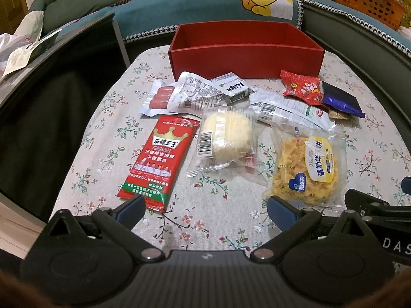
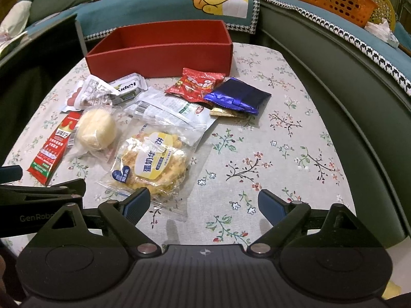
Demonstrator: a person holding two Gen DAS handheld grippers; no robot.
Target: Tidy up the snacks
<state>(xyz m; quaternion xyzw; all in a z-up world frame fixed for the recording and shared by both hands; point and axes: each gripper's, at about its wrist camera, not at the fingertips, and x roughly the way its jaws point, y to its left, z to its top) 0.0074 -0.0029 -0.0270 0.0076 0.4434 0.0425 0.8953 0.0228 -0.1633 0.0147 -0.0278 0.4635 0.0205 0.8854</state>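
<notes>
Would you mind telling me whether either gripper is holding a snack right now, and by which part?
Nothing is held: the left gripper and the right gripper both stand open over the tablecloth.

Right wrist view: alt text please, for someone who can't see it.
Open right tongs hover over a floral tablecloth, nothing between them. Ahead lie scattered wrapped snacks, nearest a clear-bagged yellow waffle cake, before an empty red rectangular box.

Snack packets (image 2: 143,133) crowd the bench's (image 2: 295,138) left and middle, up against the red box (image 2: 159,56). The right half lies bare. A sofa edge (image 2: 334,82) walls the right side.
</notes>
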